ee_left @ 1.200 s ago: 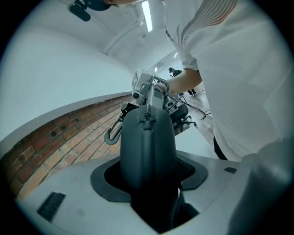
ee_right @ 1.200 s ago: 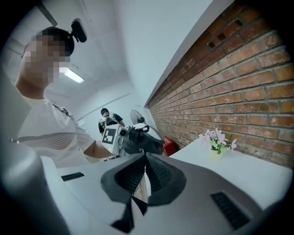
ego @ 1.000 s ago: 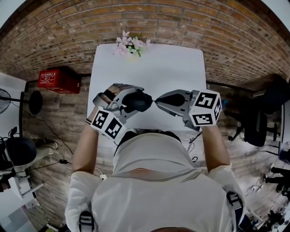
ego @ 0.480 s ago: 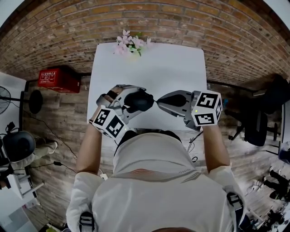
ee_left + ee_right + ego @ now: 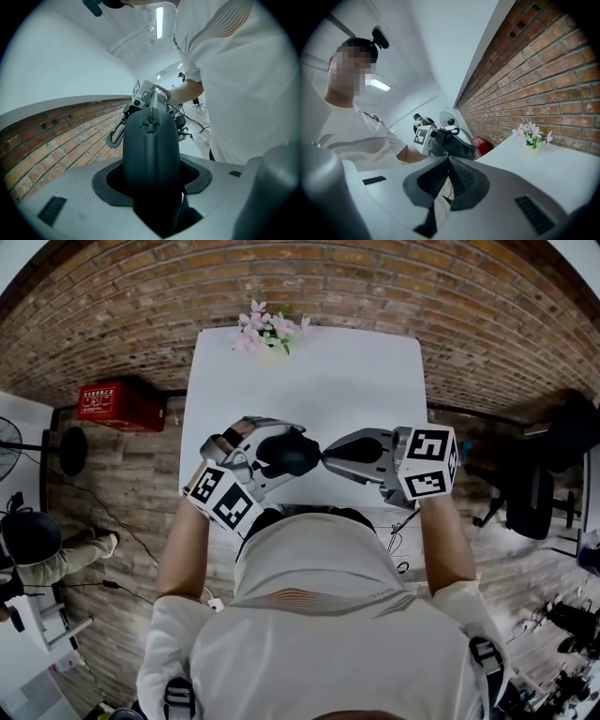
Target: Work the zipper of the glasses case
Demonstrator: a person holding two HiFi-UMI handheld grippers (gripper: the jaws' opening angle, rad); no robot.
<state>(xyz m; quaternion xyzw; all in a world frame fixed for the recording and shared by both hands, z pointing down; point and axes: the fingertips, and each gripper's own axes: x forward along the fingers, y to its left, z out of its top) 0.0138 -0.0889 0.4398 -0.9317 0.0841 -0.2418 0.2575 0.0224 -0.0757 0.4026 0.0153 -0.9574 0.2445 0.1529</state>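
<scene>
Head view: the left tool (image 5: pixel 274 450) clamps the dark glasses case (image 5: pixel 292 454) across its body, jaws spread wide round it, and holds it off the near part of the white table (image 5: pixel 309 390). The right tool (image 5: pixel 324 454) meets the case's right end with its jaws pressed together, tips touching the case where the zipper (image 5: pixel 150 116) runs; whether they pinch the pull cannot be made out. A carabiner clip (image 5: pixel 116 136) hangs at that same end of the case. Beyond the case, at the table's far edge, stands a small pot of pink flowers (image 5: pixel 269 332). On the wooden floor well left of the case sits a red crate (image 5: pixel 121 406), and well to the case's right a black office chair (image 5: pixel 531 495).
</scene>
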